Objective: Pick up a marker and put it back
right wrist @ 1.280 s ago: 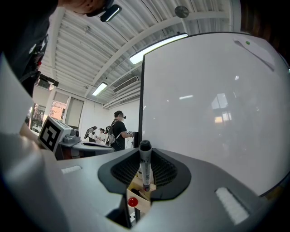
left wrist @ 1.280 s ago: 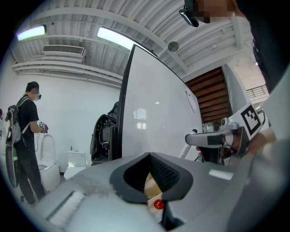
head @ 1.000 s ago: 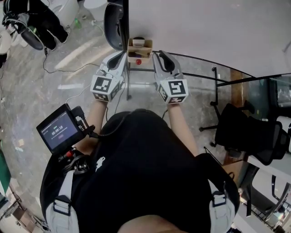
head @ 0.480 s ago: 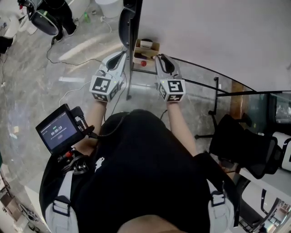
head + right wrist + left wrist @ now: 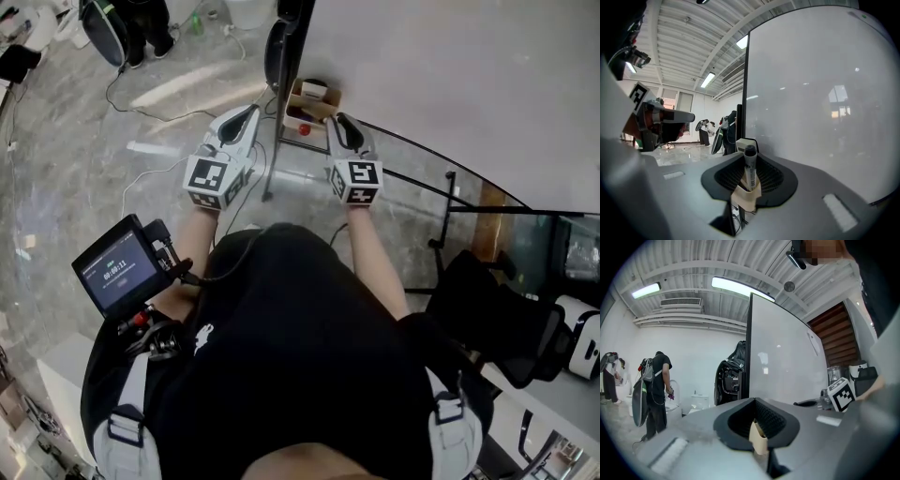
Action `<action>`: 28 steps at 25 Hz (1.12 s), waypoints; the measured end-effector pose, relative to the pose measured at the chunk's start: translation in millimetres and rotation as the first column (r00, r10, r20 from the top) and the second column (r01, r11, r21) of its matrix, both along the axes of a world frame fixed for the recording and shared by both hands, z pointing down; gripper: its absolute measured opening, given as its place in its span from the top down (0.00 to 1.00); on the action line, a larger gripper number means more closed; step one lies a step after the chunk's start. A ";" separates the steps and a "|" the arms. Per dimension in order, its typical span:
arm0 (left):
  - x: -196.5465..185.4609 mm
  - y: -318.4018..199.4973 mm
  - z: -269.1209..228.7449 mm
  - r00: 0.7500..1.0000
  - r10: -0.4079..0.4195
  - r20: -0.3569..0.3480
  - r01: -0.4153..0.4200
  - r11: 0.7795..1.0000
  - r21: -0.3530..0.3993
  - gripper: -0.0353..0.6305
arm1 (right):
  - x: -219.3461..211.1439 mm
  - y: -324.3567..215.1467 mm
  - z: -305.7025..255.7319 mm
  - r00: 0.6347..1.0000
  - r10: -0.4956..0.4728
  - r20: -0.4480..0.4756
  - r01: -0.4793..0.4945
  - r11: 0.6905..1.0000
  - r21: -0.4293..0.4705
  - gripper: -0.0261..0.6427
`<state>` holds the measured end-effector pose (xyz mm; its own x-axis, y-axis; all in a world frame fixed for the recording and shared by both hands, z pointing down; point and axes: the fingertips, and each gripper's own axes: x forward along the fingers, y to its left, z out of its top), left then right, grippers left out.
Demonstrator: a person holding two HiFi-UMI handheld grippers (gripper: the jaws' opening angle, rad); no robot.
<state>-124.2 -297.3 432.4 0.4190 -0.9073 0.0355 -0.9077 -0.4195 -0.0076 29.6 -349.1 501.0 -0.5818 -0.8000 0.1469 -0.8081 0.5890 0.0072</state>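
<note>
My right hand-held gripper [image 5: 746,190] is clamped on the marker [image 5: 750,166], which stands upright between its jaws, just in front of the whiteboard [image 5: 820,103]. My left hand-held gripper [image 5: 759,439] is closed on nothing.

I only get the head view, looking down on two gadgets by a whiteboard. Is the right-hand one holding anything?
Observer: Yes. The right gripper view shows a marker standing upright between the jaws of the right gripper, dark cap on top.
Visitor: And the other gadget?
Observer: The left gripper has its jaws together, with nothing between them.
Visitor: What does that one face?
Observer: The whiteboard's dark edge is straight ahead. To its left, a person in black stands across the room.
</note>
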 end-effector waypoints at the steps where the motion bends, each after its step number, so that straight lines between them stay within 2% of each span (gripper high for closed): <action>1: -0.9 0.3 1.9 1.000 -0.003 0.001 0.003 1.000 -0.002 0.94 | -0.2 -1.4 2.9 1.000 -0.002 -0.006 0.002 1.000 -0.004 0.84; 10: -6.3 0.9 -1.6 0.999 -0.032 0.005 0.032 0.999 -0.012 0.94 | -3.9 -4.2 18.6 0.999 -0.020 -0.049 0.019 1.000 -0.016 0.84; 13: -6.4 1.5 -0.2 0.999 -0.031 0.011 0.031 0.999 -0.028 0.94 | -5.3 -2.6 22.5 0.998 -0.024 -0.059 0.023 1.000 -0.017 0.83; 28: -6.4 1.7 7.4 1.000 -0.004 0.026 0.004 1.000 -0.007 0.94 | -2.5 0.3 41.3 0.996 -0.013 -0.089 0.008 0.999 -0.052 0.83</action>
<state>-130.6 -295.6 439.8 0.4144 -0.9086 0.0526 -0.9088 -0.4162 -0.0288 27.1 -348.8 542.3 -0.5729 -0.7839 0.2393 -0.7993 0.5990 0.0486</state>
